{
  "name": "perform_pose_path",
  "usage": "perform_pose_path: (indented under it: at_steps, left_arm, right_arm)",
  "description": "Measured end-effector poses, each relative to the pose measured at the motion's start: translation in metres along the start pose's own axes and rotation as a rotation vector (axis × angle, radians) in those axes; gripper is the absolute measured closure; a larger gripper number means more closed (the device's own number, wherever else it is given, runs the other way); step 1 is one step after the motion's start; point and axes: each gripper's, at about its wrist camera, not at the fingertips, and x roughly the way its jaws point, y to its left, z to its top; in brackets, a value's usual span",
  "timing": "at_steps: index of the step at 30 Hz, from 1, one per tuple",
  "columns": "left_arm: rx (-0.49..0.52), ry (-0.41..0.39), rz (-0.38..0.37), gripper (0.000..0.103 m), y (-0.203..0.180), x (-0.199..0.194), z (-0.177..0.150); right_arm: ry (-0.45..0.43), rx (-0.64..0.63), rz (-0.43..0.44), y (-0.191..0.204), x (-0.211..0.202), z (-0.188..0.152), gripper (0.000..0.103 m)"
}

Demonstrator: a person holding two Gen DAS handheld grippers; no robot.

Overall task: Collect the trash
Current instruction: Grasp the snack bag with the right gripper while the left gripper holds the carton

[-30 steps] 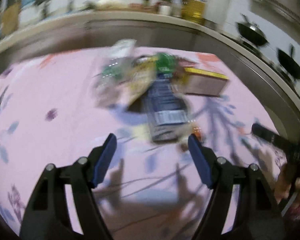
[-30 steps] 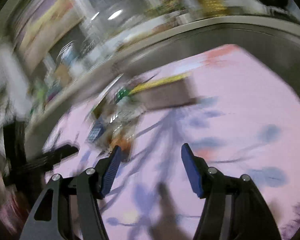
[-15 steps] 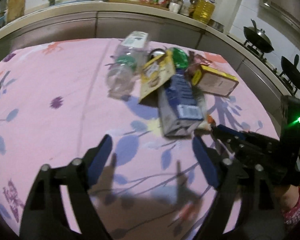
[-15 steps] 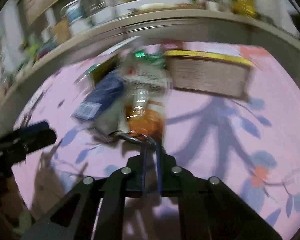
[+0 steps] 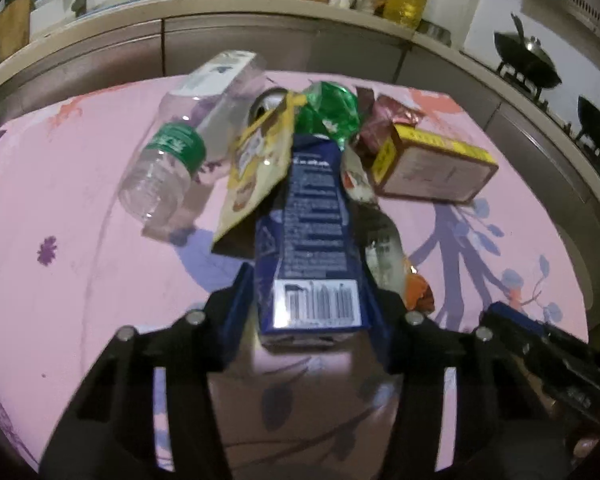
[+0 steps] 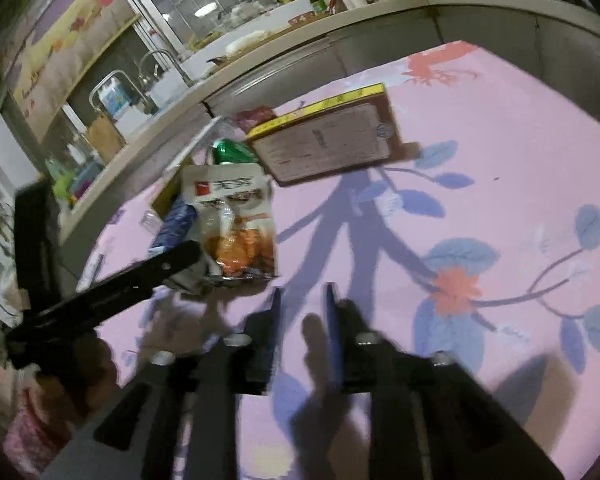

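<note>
A pile of trash lies on the pink flowered tablecloth (image 5: 80, 240). My left gripper (image 5: 310, 300) is shut on the near end of a dark blue carton (image 5: 314, 240), barcode facing me. Behind it lie a clear plastic bottle (image 5: 172, 160), a yellow snack pouch (image 5: 256, 168), a green wrapper (image 5: 330, 114) and a brown and yellow box (image 5: 432, 168). My right gripper (image 6: 302, 312) is slightly open and empty over the cloth, just right of an orange snack bag (image 6: 236, 232). The box (image 6: 328, 144) lies beyond it.
A kitchen counter (image 5: 260, 4) with bottles and a sink runs behind the table. Woks stand on a stove (image 5: 528, 64) at the right. The left gripper's arm (image 6: 112, 292) crosses the right wrist view at the left.
My left gripper moved forward and closed on the blue carton. My right gripper, shut at the orange bag half a second ago, has opened slightly and drawn back to the right.
</note>
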Motion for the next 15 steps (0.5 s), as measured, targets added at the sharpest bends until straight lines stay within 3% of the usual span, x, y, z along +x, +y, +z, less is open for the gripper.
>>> perform_pose_path:
  at_steps: [2,15]
  left_arm:
    - [0.013,-0.009,0.019,0.054,0.002,-0.003,-0.004]
    - [0.019,-0.015,0.008,0.053,0.037,-0.061,-0.075]
  right_arm:
    - [-0.011,0.017,0.026,0.004,0.0,0.002,0.044]
    - [0.017,-0.139,-0.015,0.048,0.029,0.014,0.044]
